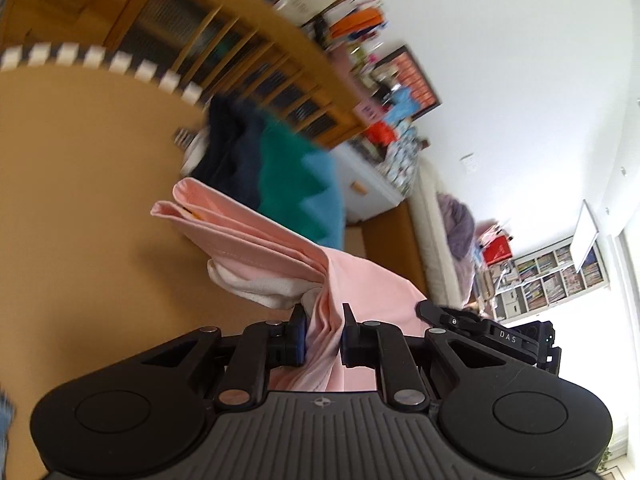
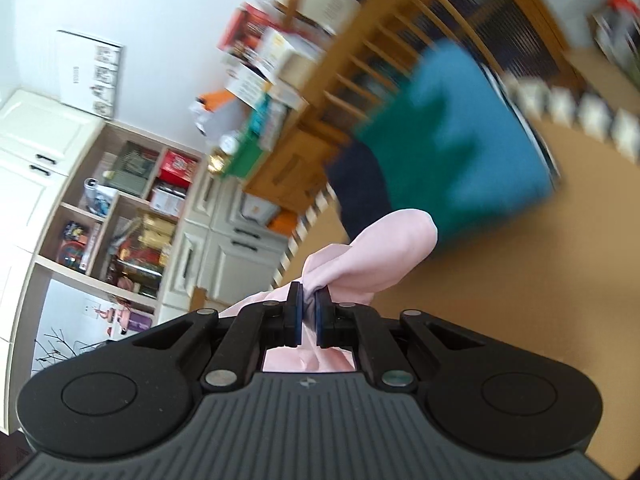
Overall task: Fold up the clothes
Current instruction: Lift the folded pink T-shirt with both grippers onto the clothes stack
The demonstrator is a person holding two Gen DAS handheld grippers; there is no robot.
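Observation:
A pink garment (image 1: 256, 240) with a white inner part hangs bunched in the air above the tan table (image 1: 80, 184). My left gripper (image 1: 323, 316) is shut on a gathered fold of it. The right gripper's body (image 1: 492, 336) shows just beyond the cloth in the left wrist view. My right gripper (image 2: 307, 304) is shut on another part of the pink garment (image 2: 384, 248), which bulges out past the fingertips. Both views are tilted and blurred.
A pile of clothes in dark navy, green and blue (image 1: 276, 168) lies on the table's far side, also in the right wrist view (image 2: 452, 140). A wooden chair back (image 1: 224, 52) and cluttered shelves (image 2: 132, 216) stand behind. The table's checkered edge (image 1: 100, 56) curves past.

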